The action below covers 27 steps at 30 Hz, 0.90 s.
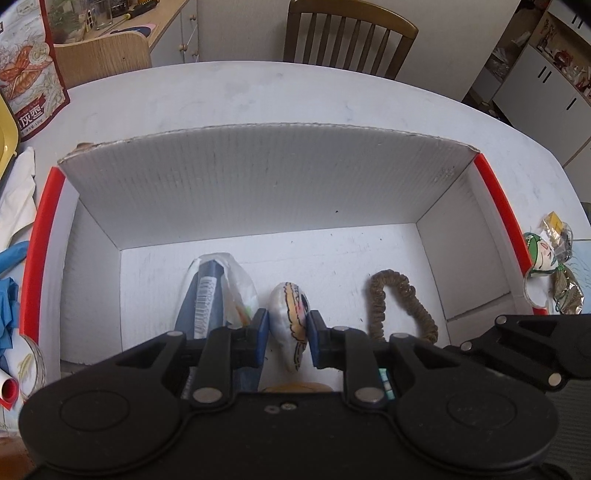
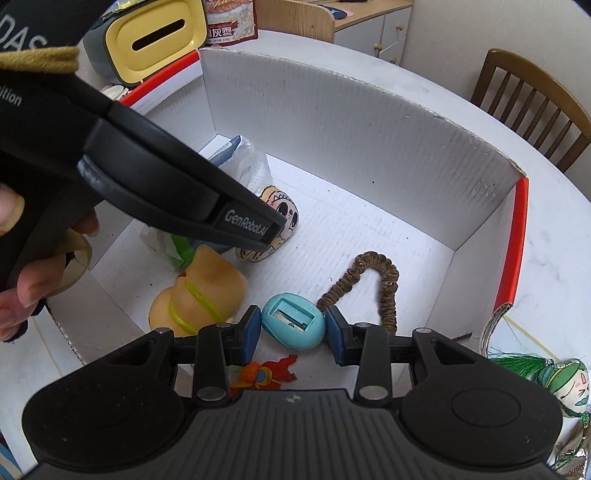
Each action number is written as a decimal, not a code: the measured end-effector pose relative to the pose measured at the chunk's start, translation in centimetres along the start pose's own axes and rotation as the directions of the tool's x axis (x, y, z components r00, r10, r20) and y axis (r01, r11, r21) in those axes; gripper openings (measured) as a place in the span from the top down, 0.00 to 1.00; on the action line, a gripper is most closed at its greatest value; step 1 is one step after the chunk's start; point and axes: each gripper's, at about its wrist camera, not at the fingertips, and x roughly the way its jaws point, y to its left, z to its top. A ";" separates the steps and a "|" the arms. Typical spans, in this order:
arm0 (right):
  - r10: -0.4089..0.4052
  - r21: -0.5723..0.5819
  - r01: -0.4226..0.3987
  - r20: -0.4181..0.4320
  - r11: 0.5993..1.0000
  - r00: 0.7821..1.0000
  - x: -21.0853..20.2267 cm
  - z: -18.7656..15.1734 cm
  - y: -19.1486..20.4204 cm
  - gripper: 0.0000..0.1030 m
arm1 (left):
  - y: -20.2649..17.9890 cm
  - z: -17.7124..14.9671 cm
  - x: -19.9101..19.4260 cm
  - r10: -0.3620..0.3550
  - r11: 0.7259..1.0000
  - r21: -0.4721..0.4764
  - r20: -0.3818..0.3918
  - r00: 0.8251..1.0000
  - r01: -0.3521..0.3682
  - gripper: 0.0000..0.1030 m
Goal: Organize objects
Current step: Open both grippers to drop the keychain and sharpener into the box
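Observation:
A white cardboard box [image 1: 273, 129] with red side edges stands open on the table. In the left wrist view my left gripper [image 1: 287, 332] is shut on a small white cartoon-printed pouch [image 1: 291, 314] low inside the box. The right wrist view shows that same gripper [image 2: 271, 240] from the side, with the pouch [image 2: 284, 214] at its tip. My right gripper [image 2: 293, 330] is shut on a teal egg-shaped pencil sharpener [image 2: 293, 321] near the box's front. On the box floor lie a brown scrunchie [image 2: 373, 280], a tan toy [image 2: 199, 291], a bagged blue item [image 1: 214, 295] and an orange sticker [image 2: 266, 373].
A green-hatted doll [image 2: 565, 384] and wrapped sweets [image 1: 565, 291] lie right of the box. A yellow-lidded tissue box [image 2: 155, 37] and a snack bag [image 1: 29, 66] stand to its left. Blue gloves [image 1: 9, 295] and tape [image 1: 31, 362] lie there too. A wooden chair [image 1: 351, 33] stands behind the table.

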 end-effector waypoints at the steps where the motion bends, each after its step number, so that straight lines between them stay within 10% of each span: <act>1: 0.002 0.002 -0.002 0.004 1.000 1.000 -0.1 0.0 0.0 0.63 | 0.1 -0.1 0.1 -0.004 1.000 -0.004 -0.005 1.000 0.003 0.77; 27: 0.090 0.063 -0.105 0.210 0.992 0.974 -9.7 -2.9 -1.9 0.48 | -2.3 -2.5 -7.0 -0.036 0.999 0.011 0.136 0.990 0.035 0.47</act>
